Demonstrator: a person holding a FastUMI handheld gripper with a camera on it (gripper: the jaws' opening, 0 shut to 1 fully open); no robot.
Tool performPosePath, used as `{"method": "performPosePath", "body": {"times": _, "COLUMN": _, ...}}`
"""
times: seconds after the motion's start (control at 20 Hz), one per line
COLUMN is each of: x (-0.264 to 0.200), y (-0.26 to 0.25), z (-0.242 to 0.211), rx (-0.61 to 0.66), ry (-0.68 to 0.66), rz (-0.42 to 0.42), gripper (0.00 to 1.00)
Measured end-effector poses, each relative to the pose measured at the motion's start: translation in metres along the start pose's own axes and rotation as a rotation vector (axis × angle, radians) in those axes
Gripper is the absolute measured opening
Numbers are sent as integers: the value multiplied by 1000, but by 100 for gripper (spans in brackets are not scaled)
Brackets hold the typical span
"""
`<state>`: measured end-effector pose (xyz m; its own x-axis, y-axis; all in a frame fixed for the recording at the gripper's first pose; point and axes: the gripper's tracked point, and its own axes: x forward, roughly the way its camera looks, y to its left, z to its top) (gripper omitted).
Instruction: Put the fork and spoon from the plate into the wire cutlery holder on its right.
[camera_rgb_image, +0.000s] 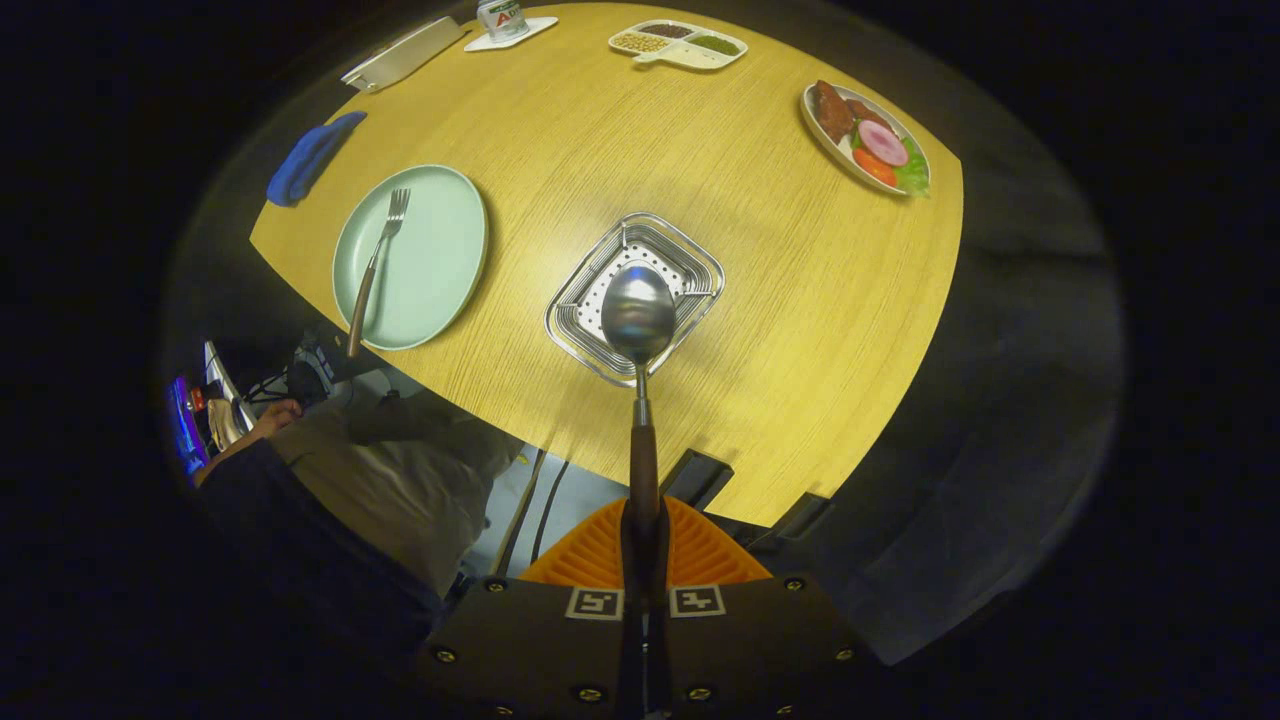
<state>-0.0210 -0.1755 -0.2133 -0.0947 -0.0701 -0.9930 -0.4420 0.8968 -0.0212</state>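
My gripper (645, 545) is shut on the wooden handle of the spoon (637, 315), both orange fingers (690, 550) pressing on it. I look straight down at the table from high above. The spoon's bowl hangs over the open top of the wire cutlery holder (690, 255), which stands near the table's front edge. To the left of the holder lies the pale green plate (440, 250) with the fork (375, 265) on it, tines pointing away and its wooden handle reaching past the plate's near rim.
On the yellow wooden table (800, 330) there are a plate of food (865, 140) at the far right, a divided tray (680, 45), a can on a white coaster (503, 20), a white box (405, 52) and a blue cloth (310, 158). A person's lap and hand (275, 415) are below the plate.
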Motion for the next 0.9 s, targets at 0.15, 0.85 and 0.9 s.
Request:
{"method": "performPosePath", "body": {"times": 0.15, "x": 11, "y": 3, "z": 14, "rx": -10, "ry": 54, "rz": 12, "gripper": 4}}
{"method": "performPosePath", "body": {"times": 0.85, "x": -67, "y": -2, "z": 78, "rx": 120, "ry": -317, "rz": -7, "gripper": 29}}
{"method": "performPosePath", "body": {"times": 0.9, "x": -74, "y": 12, "z": 77, "rx": 128, "ry": -356, "rz": 22, "gripper": 29}}
